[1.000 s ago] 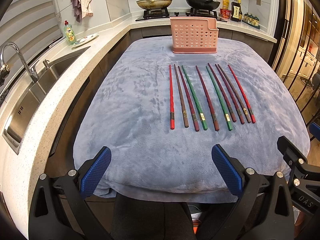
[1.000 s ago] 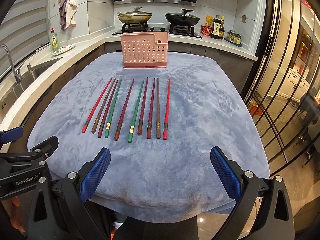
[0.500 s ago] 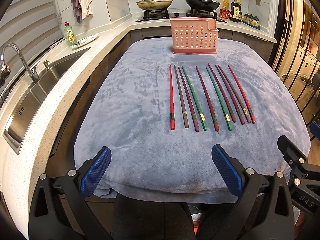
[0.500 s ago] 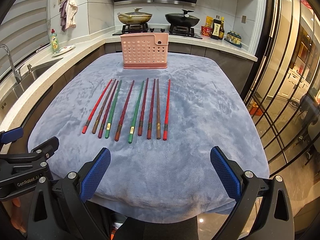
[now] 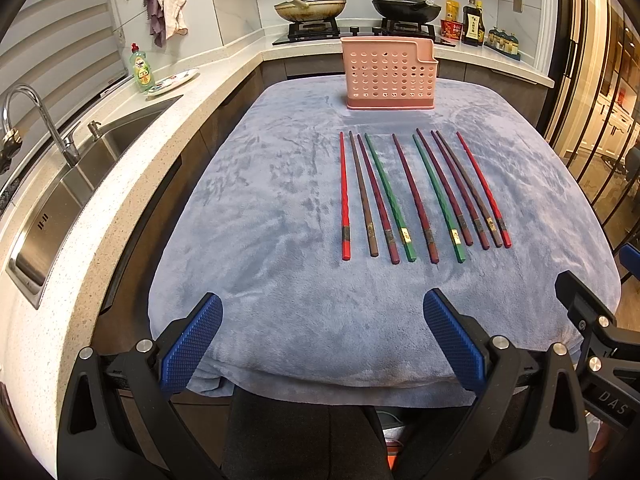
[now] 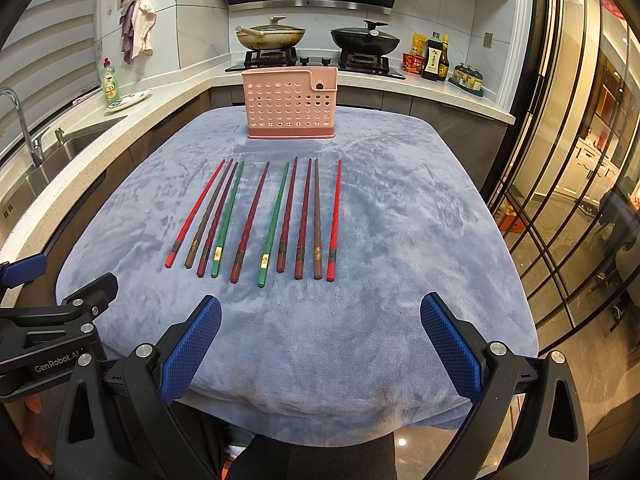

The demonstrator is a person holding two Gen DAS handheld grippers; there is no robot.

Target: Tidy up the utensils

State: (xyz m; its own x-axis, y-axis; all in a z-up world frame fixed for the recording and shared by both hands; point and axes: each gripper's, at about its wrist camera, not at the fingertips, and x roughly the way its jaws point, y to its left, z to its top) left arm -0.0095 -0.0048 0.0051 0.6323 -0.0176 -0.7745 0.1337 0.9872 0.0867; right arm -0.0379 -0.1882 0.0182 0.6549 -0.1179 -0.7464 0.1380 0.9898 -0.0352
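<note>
The pink basket's [image 5: 387, 74] interior is hidden behind its wall; bottle labels [image 6: 434, 60] are too small to read.

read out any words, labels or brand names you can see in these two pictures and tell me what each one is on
"GenRobot.AI" – on the black body of the left gripper, seen in the right wrist view.
"DAS" – on the black body of the right gripper, at the edge of the left wrist view.
Too small or blurred to read: soap bottle label, sauce bottle label, gold bands on the chopsticks.

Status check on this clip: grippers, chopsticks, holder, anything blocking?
Left gripper and right gripper open, empty. Ten chopsticks lie in a row on the blue cloth; pink holder beyond. Nothing between.
</note>
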